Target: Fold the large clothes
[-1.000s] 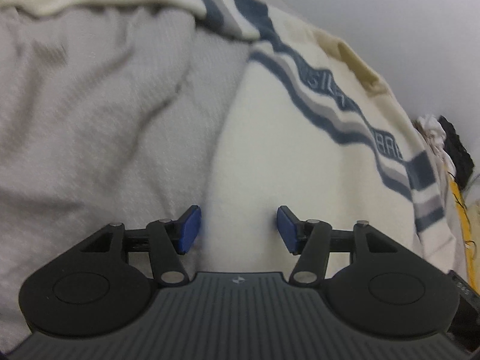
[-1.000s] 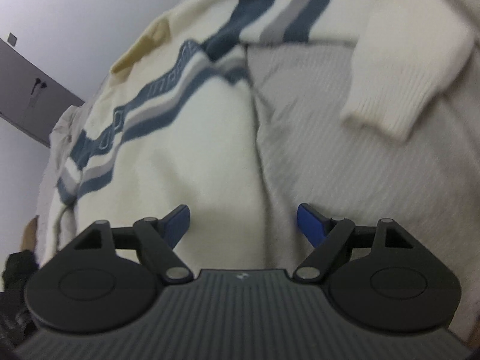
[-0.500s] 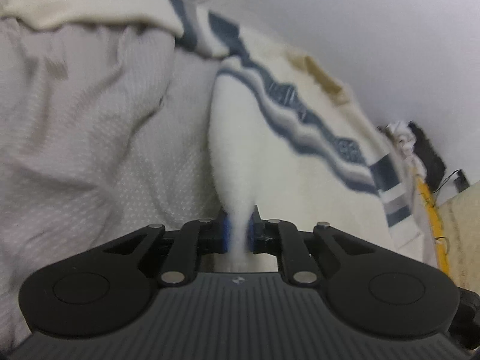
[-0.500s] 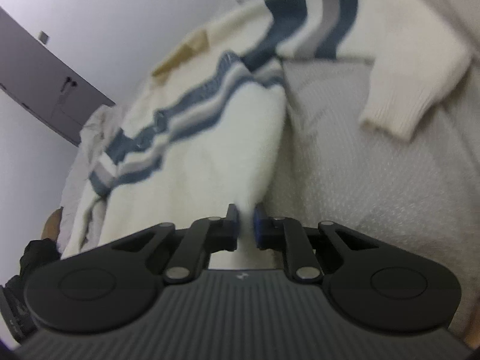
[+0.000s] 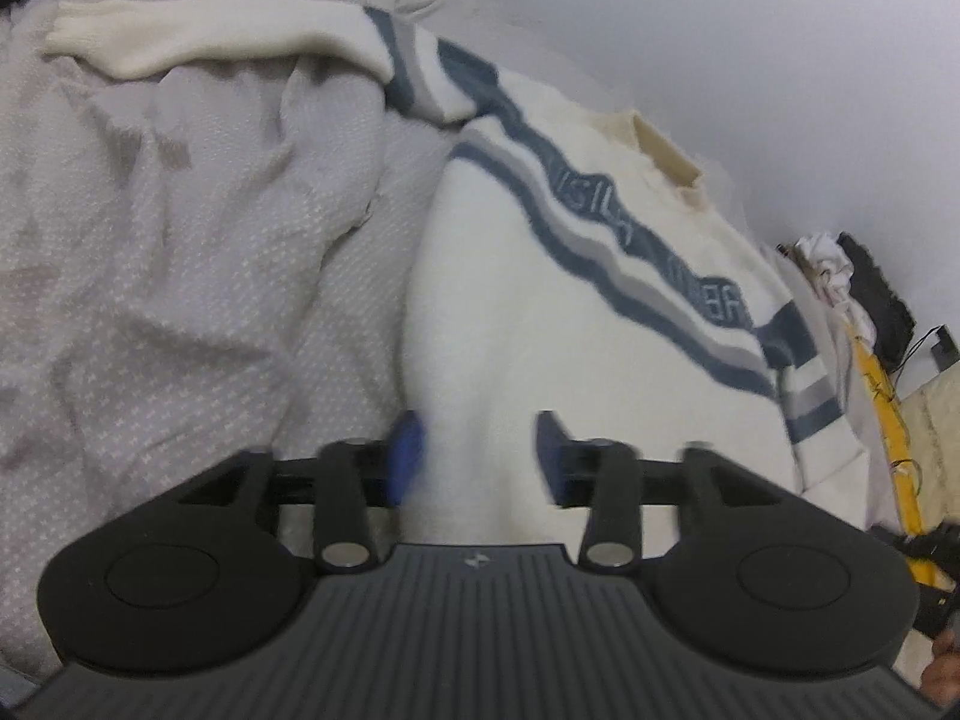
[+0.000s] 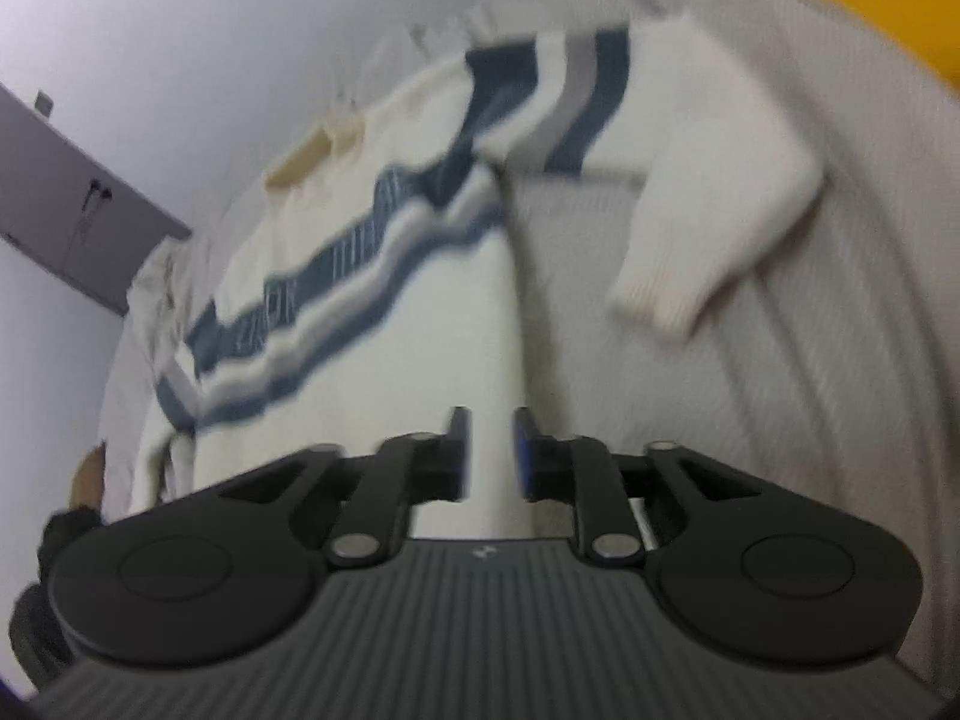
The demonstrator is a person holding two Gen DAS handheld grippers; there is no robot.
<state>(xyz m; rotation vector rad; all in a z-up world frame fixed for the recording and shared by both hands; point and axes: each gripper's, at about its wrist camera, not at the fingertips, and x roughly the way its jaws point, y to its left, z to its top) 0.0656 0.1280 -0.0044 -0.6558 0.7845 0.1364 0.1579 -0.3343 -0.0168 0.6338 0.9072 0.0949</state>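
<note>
Cream knit sweater (image 5: 540, 312) with blue and grey stripes spread on my grey bedspread (image 5: 180, 240), my left gripper (image 5: 477, 456) just reopened, hem loose between parted pads, my right gripper (image 6: 491, 450) likewise reopening, fabric between, unpinched

Black ribbed claw (image 5: 480, 456); blue pads (image 5: 408, 456); silver screws.

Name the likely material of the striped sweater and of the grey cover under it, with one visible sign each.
Sweater: soft knit, probably wool or acrylic; matte fuzzy surface, ribbed cuff. Grey cover: thin woven cloth, perhaps cotton; matte, small repeating pattern, soft creases.
</note>
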